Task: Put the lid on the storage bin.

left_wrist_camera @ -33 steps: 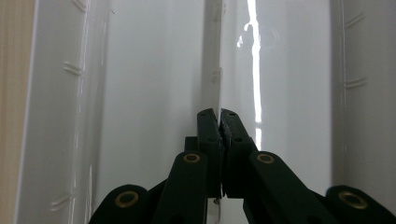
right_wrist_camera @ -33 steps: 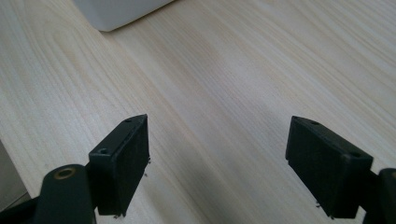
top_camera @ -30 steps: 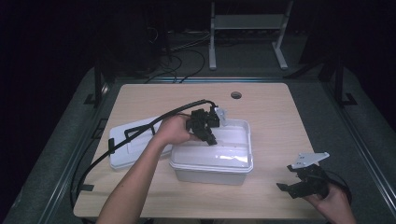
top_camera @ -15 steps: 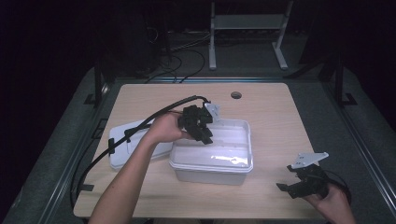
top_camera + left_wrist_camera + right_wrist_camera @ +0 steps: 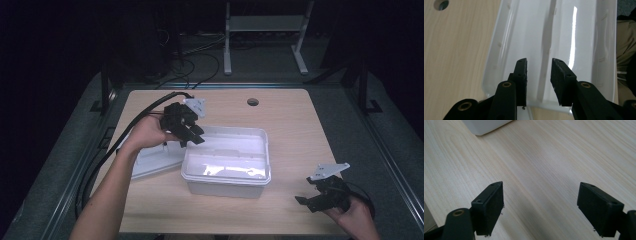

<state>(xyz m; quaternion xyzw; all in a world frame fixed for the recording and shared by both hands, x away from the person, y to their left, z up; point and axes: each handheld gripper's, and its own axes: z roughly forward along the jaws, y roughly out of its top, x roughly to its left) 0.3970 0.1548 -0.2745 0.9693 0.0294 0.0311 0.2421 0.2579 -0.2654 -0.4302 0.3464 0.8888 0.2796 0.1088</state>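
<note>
Two black grippers are in use at the light wooden table [image 5: 295,125], and both hold nothing. The left gripper [image 5: 187,131] hangs above the far left corner of the white rectangular plastic tub [image 5: 227,177], which stands in the middle of the table with its opening upward. In the left gripper view its jaws stand a little apart, with a narrow gap between the pads and only the glossy inside of the tub [image 5: 564,32] seen through it. I judge that it points down into the tub because the inside is the place of interest, either to put something in or to take something out, but the tub looks empty.

The flat white plastic lid [image 5: 150,160] lies on the table just beside the left side of the tub, partly under the person's left hand [image 5: 147,134]. It is probably put there to keep the opening free.

The right gripper [image 5: 312,200] rests low near the right front corner of the table, well apart from the tub. Its jaws are spread wide over bare wood [image 5: 544,160], so it seems to wait in a neutral place.
</note>
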